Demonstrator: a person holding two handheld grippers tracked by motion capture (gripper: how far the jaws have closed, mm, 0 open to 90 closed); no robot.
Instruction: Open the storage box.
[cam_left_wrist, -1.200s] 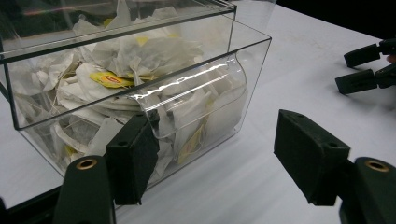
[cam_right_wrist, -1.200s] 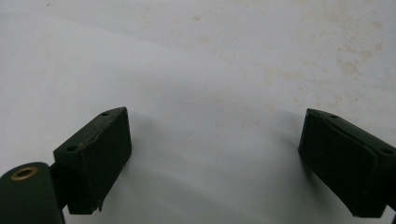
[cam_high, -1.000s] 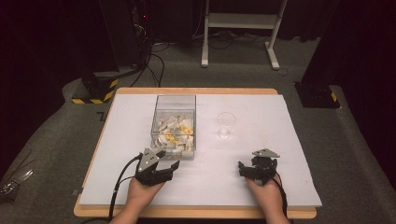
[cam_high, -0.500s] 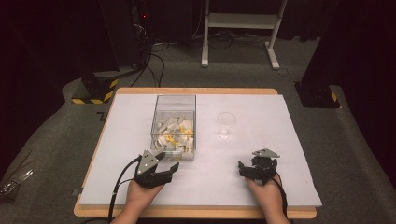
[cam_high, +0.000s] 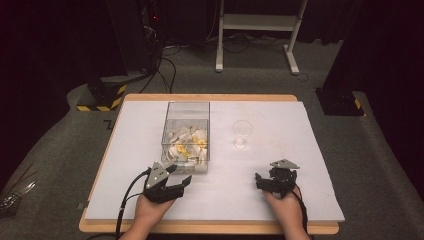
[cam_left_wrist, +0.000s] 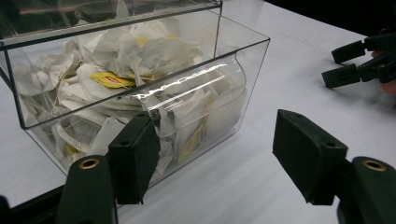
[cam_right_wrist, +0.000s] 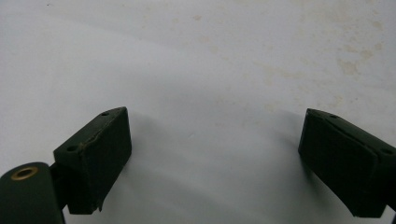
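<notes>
while both hands rest near the front edge of the bench (cam_high: 320, 200), the left gripper (cam_high: 181, 181) sits just beside the near end of the clear box (cam_high: 186, 131), its jaws apart with nothing between them. the box, full of crumpled tea bags (cam_left_wrist: 140, 51), stands at the middle of the white sheet. the right gripper (cam_high: 260, 181) lies well apart, jaws wide over bare sheet. a clear cup (cam_high: 242, 133) stands right of the box.

The left tool (cam_left_wrist: 217, 161) stands open over the white table (cam_left_wrist: 289, 107). A clear box (cam_left_wrist: 140, 79) of tea bags (cam_left_wrist: 149, 51) sits just beyond. The other tool (cam_left_wrist: 359, 63) lies far right.
</notes>
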